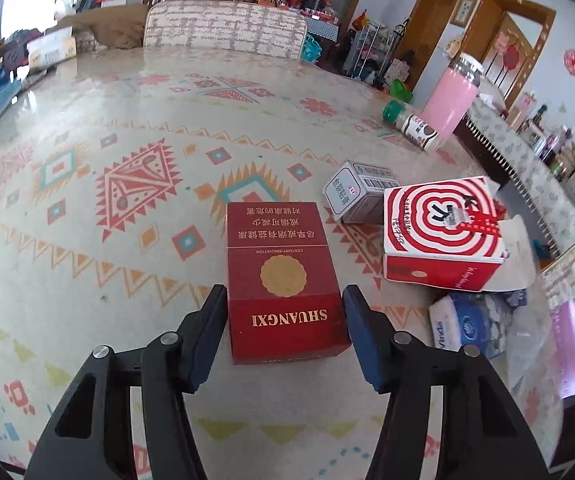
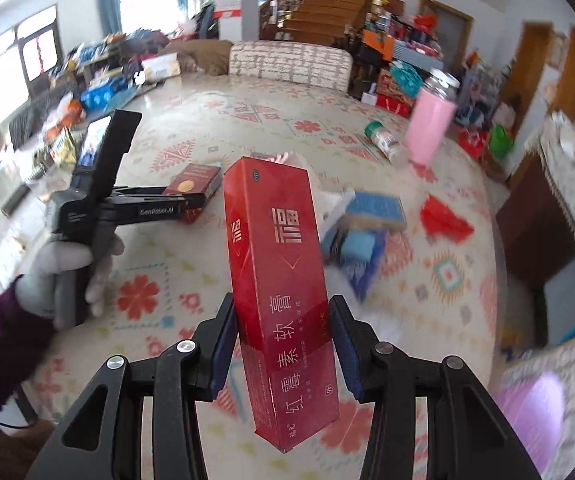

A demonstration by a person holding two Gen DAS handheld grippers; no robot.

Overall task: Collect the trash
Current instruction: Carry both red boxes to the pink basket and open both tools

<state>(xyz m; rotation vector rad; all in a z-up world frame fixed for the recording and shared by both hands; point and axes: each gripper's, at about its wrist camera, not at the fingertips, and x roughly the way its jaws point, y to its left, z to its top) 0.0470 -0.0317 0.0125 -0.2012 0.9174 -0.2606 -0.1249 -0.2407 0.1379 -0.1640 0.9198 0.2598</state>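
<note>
Red boxes at both grippers over the patterned desk.
The left gripper has its fingers wide around a red cigarette pack lying on the desk, not yet pinching. Just beside that pack sits a red-and-white box. The right gripper holds a long red carton above the desk.

Glossy patterned covering on table, catching window glare. SHUANGXI box: smooth red cardboard, slight sheen. Long red carton: glossy printed card. Fingers: matt black plastic, blue pads. Tissue pack: shiny plastic wrap.
</note>
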